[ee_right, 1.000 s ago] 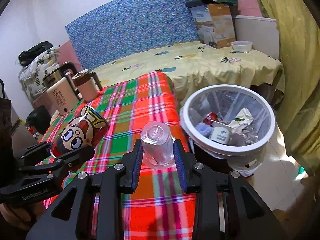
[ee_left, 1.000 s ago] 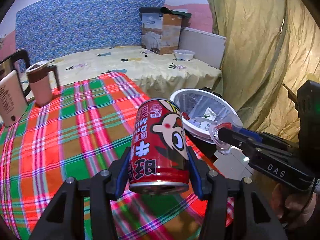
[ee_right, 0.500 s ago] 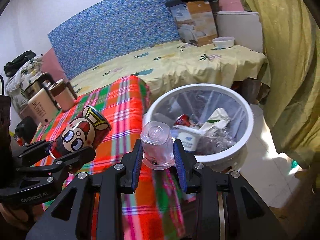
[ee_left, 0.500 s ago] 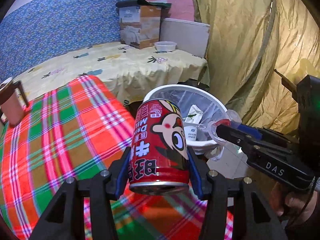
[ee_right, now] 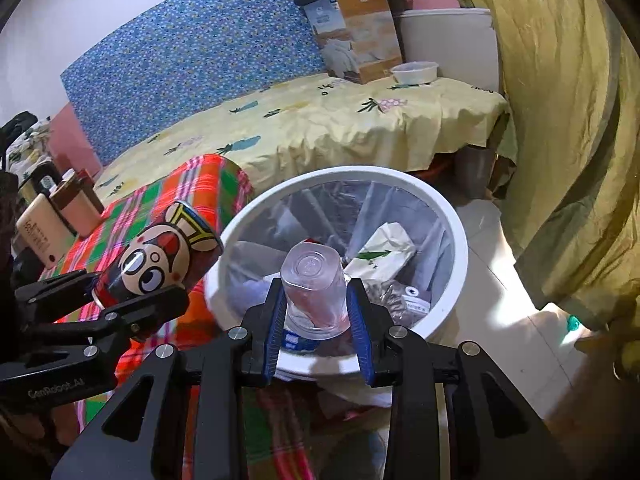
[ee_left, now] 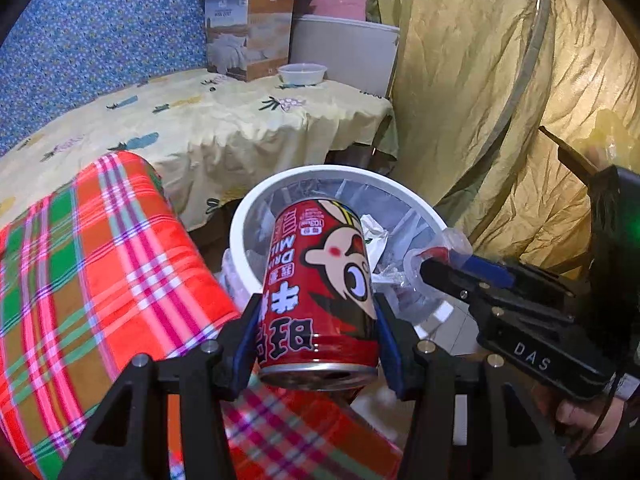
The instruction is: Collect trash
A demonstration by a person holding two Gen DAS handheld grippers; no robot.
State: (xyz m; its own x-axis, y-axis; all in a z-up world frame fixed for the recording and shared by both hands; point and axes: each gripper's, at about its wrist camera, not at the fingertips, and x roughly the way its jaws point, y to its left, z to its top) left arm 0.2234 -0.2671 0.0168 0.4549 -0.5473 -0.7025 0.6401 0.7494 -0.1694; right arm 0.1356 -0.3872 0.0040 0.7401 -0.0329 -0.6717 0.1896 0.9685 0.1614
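Observation:
My left gripper (ee_left: 316, 336) is shut on a red drink can (ee_left: 320, 284) with a cartoon face, held at the near edge of the white trash bin (ee_left: 240, 232). The same red drink can (ee_right: 160, 256) shows at the left of the right wrist view, over the plaid cloth's edge. My right gripper (ee_right: 316, 312) is shut on a clear plastic cup (ee_right: 314, 288), upside down, hanging over the white trash bin (ee_right: 456, 216), which is lined with a clear bag and holds wrappers and a container. In the left wrist view the clear plastic cup (ee_left: 428, 264) sits in the right gripper's tips.
A red and green plaid cloth (ee_left: 100, 264) covers the table at left. Behind is a bed with yellow sheet (ee_right: 320, 128), a cardboard box (ee_right: 356, 32) and a white bowl (ee_right: 414, 72). An olive curtain (ee_right: 568, 120) hangs at right. A mug (ee_right: 78, 204) stands far left.
Both grippers have swung to the right off the plaid table toward the bin, carrying the can and the cup. The cup now hangs above the bin's opening.

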